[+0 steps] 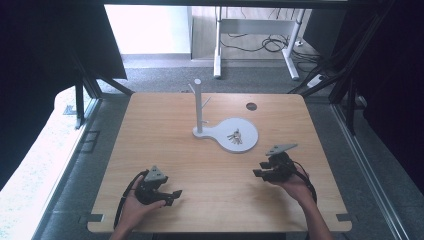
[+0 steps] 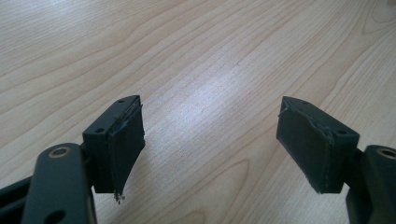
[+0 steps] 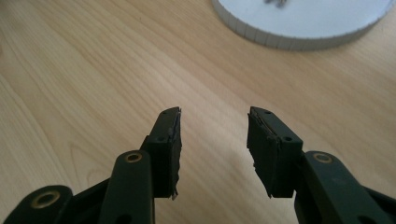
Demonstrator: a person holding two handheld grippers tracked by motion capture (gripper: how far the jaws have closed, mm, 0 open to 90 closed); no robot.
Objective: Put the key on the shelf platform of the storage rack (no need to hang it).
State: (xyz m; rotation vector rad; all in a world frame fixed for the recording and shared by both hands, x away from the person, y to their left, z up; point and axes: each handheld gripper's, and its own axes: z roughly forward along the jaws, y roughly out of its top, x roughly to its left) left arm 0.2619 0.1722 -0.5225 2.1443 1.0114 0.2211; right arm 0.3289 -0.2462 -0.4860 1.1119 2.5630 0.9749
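Keys (image 1: 235,136) lie on the white stand base (image 1: 247,145), just ahead of the right gripper (image 1: 259,169), whose jaws gape partway, empty. Left gripper (image 1: 175,196) rests well apart from them, low over the table (image 1: 165,130), jaws wide and empty.

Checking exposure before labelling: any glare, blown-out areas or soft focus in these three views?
High view: floor at left blown out white, corners near black, bunch of keys small and soft on the white stand base. Left gripper view: pale sheen on the table, left gripper pads sharp. Right gripper view: base rim slightly soft, even light.
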